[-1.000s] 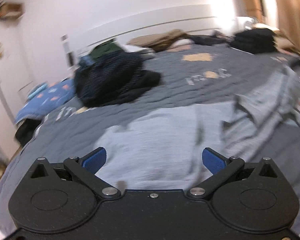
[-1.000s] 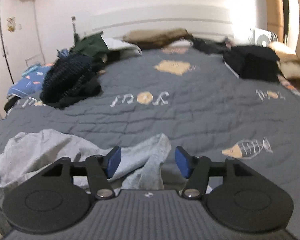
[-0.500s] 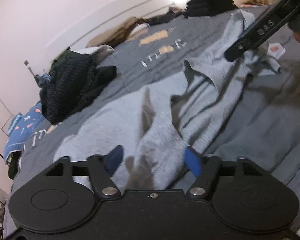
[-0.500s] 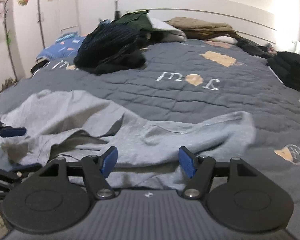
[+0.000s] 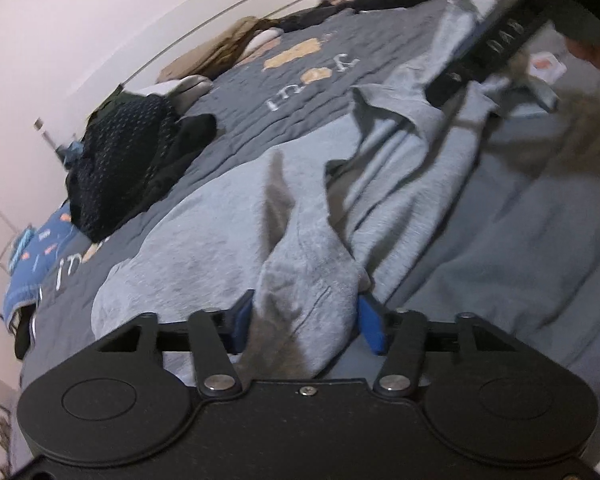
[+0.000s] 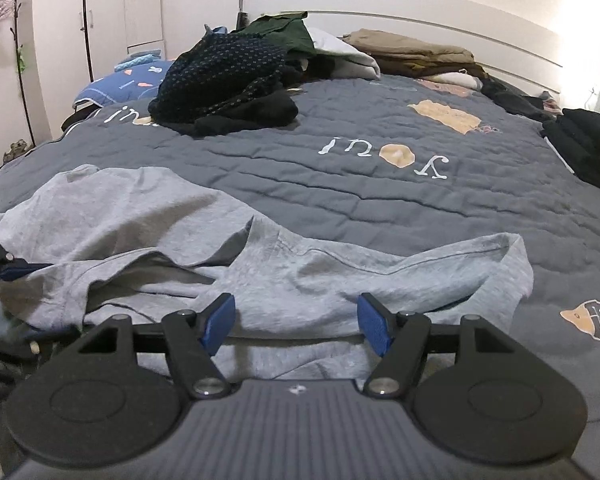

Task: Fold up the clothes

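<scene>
The grey garment (image 6: 148, 220) lay crumpled across the near part of the bed (image 6: 340, 168), on the dark quilted cover, and I had come at it from both sides so I could spread it flat before folding.

My left tool (image 5: 306, 320) was closing, with a bunched ridge of the grey cloth filling the gap between its blue pads (image 5: 370, 326). The pads looked to be touching the fabric on both sides, so I judged it a grip on that fold, though not yet a firm one. I had taken a raised ridge because it gave the jaws something to bite on.

My right tool (image 6: 296, 324) stood released, its jaws wide apart just above the near edge of the same garment (image 5: 228, 220), holding nothing.

Much was hard to read. I could not tell which part of the garment each tool faced, since folds hid its outline. The near hem vanished under both tool bodies. In the left view the right tool (image 5: 496, 46) and my hand were a blur at the top right. The pile of dark clothes (image 6: 224, 76) and other heaps near the headboard (image 6: 420, 24) lay well apart from my work.
</scene>
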Demonstrator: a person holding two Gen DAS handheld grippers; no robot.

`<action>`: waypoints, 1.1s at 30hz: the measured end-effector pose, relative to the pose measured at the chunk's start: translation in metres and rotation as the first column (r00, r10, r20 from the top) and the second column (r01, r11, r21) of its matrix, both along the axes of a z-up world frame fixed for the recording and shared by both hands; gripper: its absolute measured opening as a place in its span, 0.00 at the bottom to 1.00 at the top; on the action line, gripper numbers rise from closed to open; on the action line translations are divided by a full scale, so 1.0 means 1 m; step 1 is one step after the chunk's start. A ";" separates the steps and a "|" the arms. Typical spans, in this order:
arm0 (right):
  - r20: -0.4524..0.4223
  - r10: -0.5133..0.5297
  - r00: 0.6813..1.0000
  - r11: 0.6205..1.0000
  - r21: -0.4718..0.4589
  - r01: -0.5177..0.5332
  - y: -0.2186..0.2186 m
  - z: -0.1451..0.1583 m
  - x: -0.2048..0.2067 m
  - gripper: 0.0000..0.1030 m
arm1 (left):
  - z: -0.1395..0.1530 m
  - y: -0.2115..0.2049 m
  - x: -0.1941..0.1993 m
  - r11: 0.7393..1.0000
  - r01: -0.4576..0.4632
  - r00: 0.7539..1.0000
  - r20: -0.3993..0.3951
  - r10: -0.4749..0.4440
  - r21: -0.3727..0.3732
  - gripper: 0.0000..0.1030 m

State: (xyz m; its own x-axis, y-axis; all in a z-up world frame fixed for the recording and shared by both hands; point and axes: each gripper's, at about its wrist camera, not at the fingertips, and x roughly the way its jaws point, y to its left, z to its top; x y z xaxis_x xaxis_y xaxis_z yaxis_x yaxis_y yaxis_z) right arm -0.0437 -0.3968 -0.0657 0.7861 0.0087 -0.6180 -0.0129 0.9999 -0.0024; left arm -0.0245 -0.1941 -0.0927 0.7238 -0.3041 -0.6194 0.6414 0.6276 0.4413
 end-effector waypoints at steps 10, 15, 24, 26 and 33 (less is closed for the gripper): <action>0.032 0.004 0.999 0.997 -0.076 -0.001 -0.005 0.010 -0.008 0.65 | 0.038 0.034 0.018 0.965 -0.121 0.991 -0.092 0.102 -0.232 0.15; 0.044 0.050 0.998 0.991 -0.127 -0.044 -0.004 0.011 -0.012 0.69 | 0.061 0.049 0.019 0.928 -0.140 0.990 -0.069 0.124 -0.346 0.15; 0.040 0.261 0.965 0.955 -0.155 -0.252 0.019 0.004 -0.016 0.71 | 0.068 0.058 0.025 0.909 -0.171 0.985 -0.093 0.147 -0.380 0.15; 0.050 0.277 0.960 0.949 -0.170 -0.265 0.024 0.004 -0.016 0.71 | 0.068 0.058 0.024 0.910 -0.165 0.986 -0.092 0.140 -0.380 0.15; 0.049 0.242 0.969 0.922 -0.323 -0.214 0.034 -0.015 0.002 0.70 | 0.068 0.064 0.023 0.910 -0.155 0.987 -0.100 0.126 -0.385 0.15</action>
